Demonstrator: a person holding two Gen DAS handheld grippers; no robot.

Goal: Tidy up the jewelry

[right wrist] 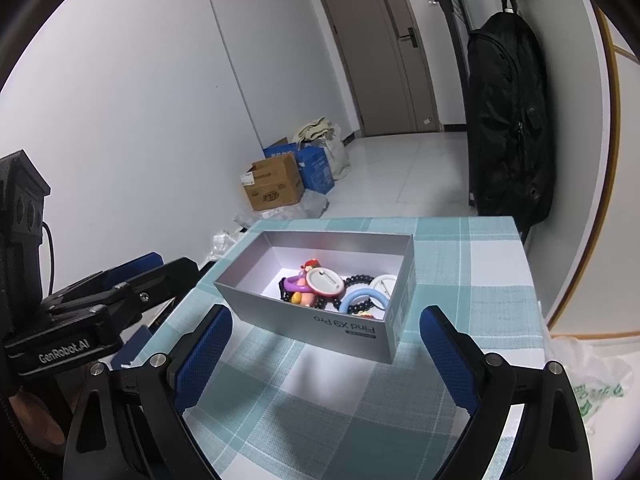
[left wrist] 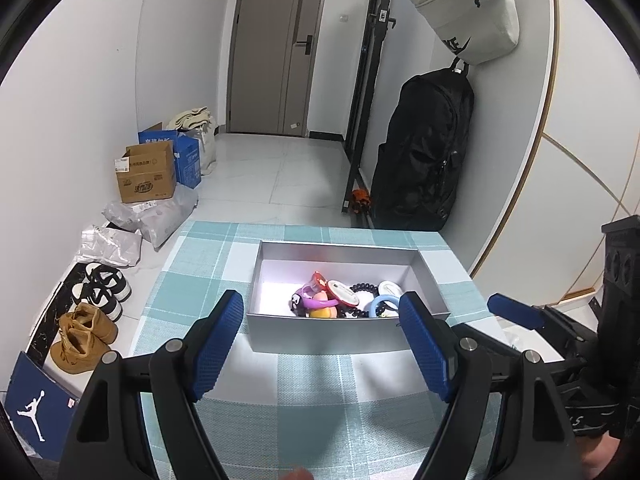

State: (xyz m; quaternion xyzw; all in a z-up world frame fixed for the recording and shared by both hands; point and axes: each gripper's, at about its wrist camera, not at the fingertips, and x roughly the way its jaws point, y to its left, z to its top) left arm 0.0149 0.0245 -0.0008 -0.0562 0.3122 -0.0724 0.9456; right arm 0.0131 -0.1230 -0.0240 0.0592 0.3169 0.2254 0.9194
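A grey cardboard box stands on the checked tablecloth. Inside lie a black bead bracelet, a light blue ring, a round white badge with a red rim, a purple band and a white ring. My left gripper is open just in front of the box with nothing between its blue pads. My right gripper is open too, its fingers either side of the box's near end without touching it.
The table's far edge drops to a white tiled floor. Cardboard boxes, plastic bags and shoes sit by the left wall. A black backpack hangs at the right. A plastic bag lies at the table's right.
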